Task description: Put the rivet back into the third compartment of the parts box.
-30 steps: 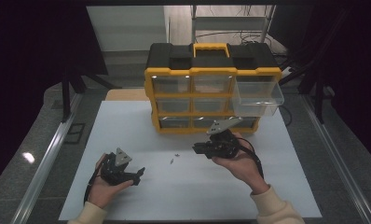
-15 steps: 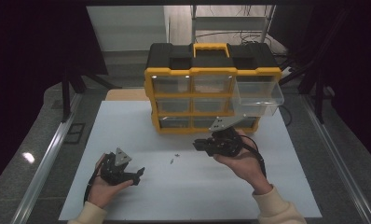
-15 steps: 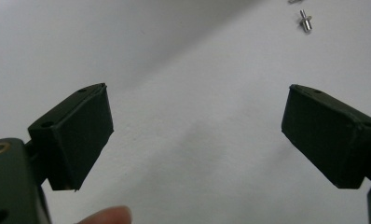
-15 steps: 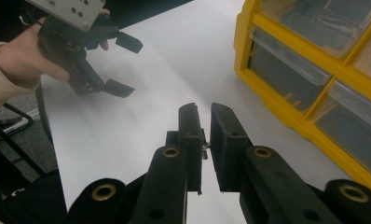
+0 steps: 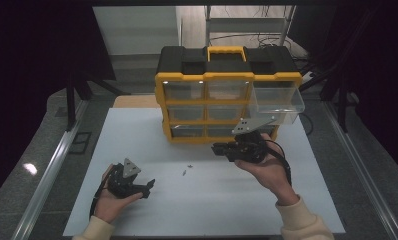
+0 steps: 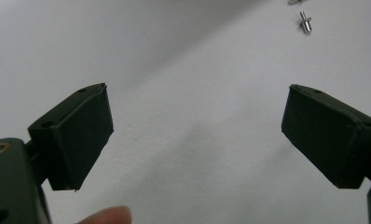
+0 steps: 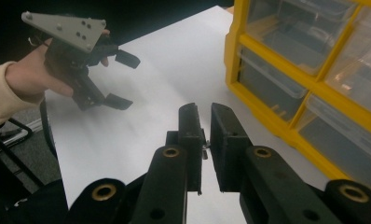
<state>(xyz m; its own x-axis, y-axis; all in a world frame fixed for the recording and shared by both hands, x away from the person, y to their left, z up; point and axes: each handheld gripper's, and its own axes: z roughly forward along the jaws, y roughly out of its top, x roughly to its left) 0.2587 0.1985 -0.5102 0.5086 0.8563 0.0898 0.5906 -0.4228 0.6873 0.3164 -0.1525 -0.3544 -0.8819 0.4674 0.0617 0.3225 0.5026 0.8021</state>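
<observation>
Found right gripper (image 5: 218, 149) held off the white tabletop (image 5: 212, 215), toward its back right, just in front of the bottom drawer row of the yellow-and-black organiser (image 5: 227, 75). Pointed toward the tabletop's left edge in the high view. Noted jaws pressed nearly together, only a narrow slit between them. Saw a small metal pin (image 7: 205, 150) pinched in that slit, low between the pads, in the right gripper view; too small to make out in the high view.

Found left gripper (image 5: 147, 188) near the tabletop's front left corner, low over the surface, cradled in the left hand (image 5: 109, 202). Noted jaws spread wide, nothing between them but bare white surface. Could not tell whether the jaw tips touched the tabletop.

Counted two loose pins (image 5: 185, 173) lying on the tabletop around its middle, just apart from one another, between the two grippers and well clear of both.

Recorded clear drawer (image 5: 277, 100) at the organiser's upper right pulled out past the frame; remaining drawers flush. Contents of the pulled drawer not discernible.
</observation>
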